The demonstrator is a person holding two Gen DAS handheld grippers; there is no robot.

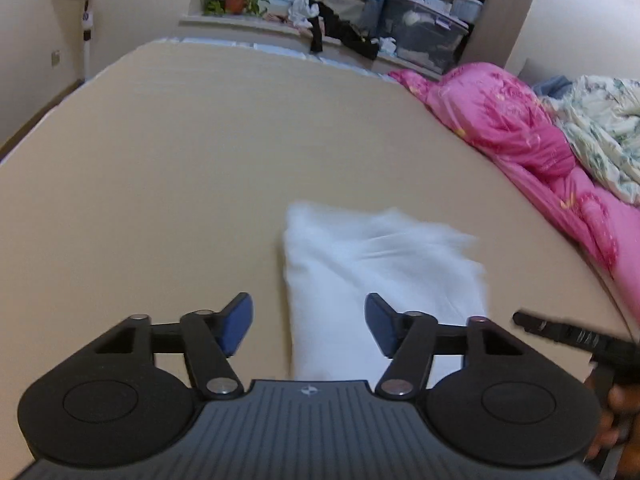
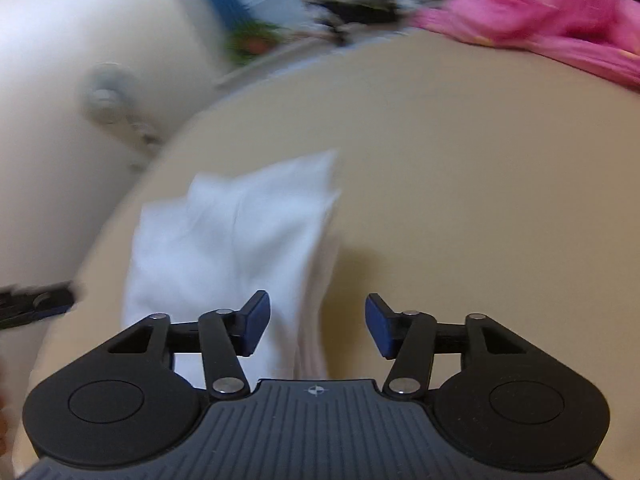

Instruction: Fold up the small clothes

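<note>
Although both views are blurred, the white garment appears folded into a compact stack on the bed. Left gripper and right gripper hover released, grasping nothing; folding seems largely done.

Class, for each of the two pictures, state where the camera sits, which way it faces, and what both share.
Left wrist: on the left gripper, jaws open, facing across the beige bed toward the window; a hand shows at right.
Right wrist: on the right gripper, jaws open, facing the bed, blurred.
Shared: the white garment, the pink quilt.
</note>
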